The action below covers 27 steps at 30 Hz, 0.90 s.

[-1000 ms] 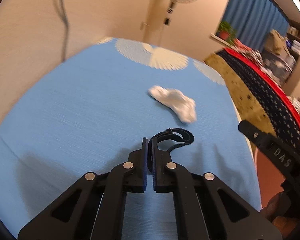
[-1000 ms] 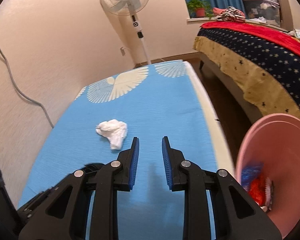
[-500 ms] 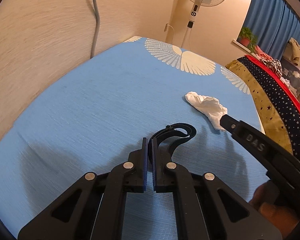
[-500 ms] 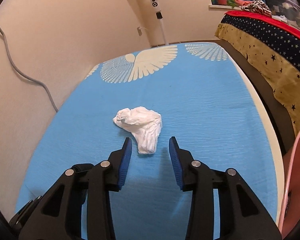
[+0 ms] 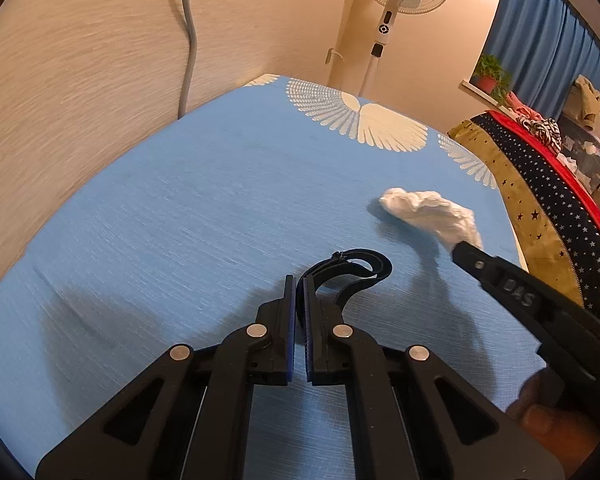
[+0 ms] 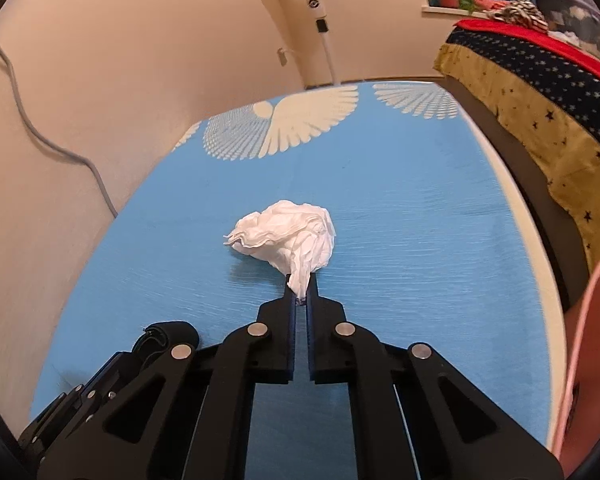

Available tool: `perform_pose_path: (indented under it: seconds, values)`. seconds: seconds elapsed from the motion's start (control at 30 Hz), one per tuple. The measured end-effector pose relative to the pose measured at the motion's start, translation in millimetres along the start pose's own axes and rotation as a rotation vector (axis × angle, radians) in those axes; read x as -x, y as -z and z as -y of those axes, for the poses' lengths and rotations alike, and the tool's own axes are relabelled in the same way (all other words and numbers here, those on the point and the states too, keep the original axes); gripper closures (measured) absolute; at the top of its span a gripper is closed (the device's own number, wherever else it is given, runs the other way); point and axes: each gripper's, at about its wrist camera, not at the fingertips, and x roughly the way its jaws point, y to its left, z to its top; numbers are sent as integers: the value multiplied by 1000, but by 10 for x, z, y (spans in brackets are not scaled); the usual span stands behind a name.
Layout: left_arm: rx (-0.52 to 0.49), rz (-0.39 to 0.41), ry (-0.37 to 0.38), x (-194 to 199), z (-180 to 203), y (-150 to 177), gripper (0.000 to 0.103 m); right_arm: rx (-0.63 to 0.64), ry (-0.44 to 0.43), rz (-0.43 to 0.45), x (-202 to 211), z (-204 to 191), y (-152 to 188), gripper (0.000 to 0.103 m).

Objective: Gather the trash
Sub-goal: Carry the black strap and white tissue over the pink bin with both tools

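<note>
Right tool (image 6: 301,286) has just been closing and now pinches the near tail of the crumpled tissue (image 6: 286,232), which lies mid-frame on the blue bed (image 6: 400,220). Left tool (image 5: 298,280) is clamped on a black strap (image 5: 352,266). Grab looks made; lifting and dropping into the pink bin (image 6: 588,320), right edge, remain.

The crumpled tissue (image 6: 286,236) looks like thin white paper, all creased and matt. The blue sheet (image 6: 400,248) under it is woven cloth with a fine ribbed texture, no shine. Both grippers, right gripper (image 6: 301,288) and left gripper (image 5: 297,285), are matt black plastic with shiny metal pins. The pink bucket (image 6: 584,320) rim looks like smooth plastic.
</note>
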Motion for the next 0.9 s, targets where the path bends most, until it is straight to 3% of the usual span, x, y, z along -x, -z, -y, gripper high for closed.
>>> perform_pose_path:
  seconds: [0.5,0.9]
  values:
    - [-30,33,65,404,131,36,100,-18,151,118,952,157,264,98]
    - [-87,66,117,825,318,180,100,5,209,164,1616,255,527,98]
